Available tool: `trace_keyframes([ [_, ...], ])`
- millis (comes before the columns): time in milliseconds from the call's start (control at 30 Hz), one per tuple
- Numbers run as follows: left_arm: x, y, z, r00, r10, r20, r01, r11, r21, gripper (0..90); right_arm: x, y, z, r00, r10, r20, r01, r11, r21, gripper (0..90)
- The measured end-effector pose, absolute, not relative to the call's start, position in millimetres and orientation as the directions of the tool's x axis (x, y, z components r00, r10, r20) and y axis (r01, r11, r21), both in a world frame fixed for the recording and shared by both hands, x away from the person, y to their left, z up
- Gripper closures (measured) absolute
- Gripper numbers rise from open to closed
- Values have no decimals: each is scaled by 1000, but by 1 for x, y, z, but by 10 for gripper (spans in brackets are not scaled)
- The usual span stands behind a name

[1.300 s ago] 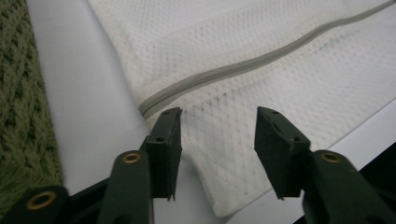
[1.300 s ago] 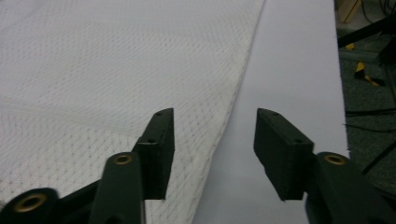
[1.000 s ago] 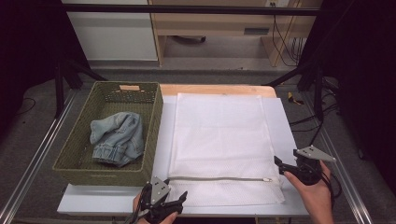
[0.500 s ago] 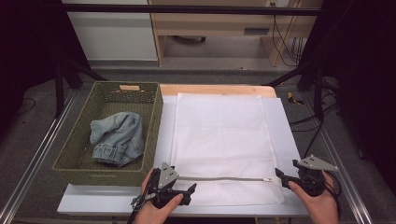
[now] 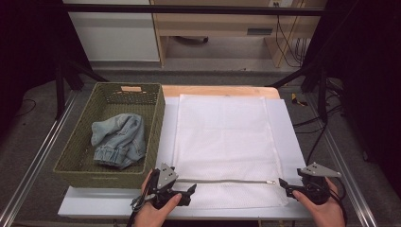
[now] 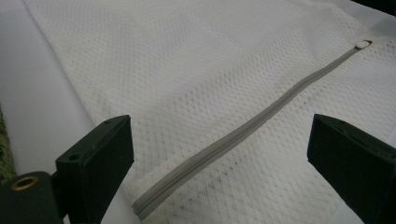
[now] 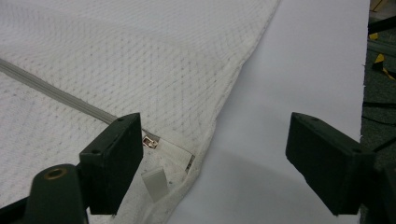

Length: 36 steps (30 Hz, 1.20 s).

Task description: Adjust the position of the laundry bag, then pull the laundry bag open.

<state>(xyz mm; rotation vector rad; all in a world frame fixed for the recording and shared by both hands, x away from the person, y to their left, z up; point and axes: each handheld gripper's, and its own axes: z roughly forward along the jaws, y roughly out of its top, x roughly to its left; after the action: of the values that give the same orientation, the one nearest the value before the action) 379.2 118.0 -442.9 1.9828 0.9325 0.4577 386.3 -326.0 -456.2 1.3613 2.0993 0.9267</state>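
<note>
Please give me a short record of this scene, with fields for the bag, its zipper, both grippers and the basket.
bag: white mesh laundry bag, flat on the white table sheet
zipper: grey zipper closed along the near edge, its pull at the right end
left gripper: left gripper at the zipper's left end; jaws have just been opening, nothing pressed
right gripper: right gripper open, by the pull, not gripping
basket: green woven basket left of the bag
basket contents: crumpled denim garment

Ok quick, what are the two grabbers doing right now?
Left gripper: just opened, holding nothing, over the zipper.
Right gripper: open, empty, at the mesh bag corner.
</note>
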Motion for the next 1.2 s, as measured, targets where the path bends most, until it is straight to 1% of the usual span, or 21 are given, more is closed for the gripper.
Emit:
trace_keyframes([
  [100,377,118,-445,658,753,-17,433,-360,826,72,386,-324,-458,-405,914,-8,613,279,739,265],
  [233,375,119,-447,654,756,-19,436,-357,826,75,386,-322,-459,-425,905,-1,615,290,733,315],
  [367,373,121,-446,652,758,-22,436,-350,829,78,389,-319,-462,-447,895,-3,617,311,723,336],
  [567,373,123,-444,647,762,-21,435,-346,831,79,390,-318,-467,-457,889,22,636,309,707,341],
  [967,373,125,-443,644,765,-20,435,-345,832,82,391,-315,-473,-480,877,23,642,333,691,362],
  [1200,372,125,-443,644,765,-17,432,-346,833,82,391,-314,-474,-490,872,11,641,352,682,431],
])
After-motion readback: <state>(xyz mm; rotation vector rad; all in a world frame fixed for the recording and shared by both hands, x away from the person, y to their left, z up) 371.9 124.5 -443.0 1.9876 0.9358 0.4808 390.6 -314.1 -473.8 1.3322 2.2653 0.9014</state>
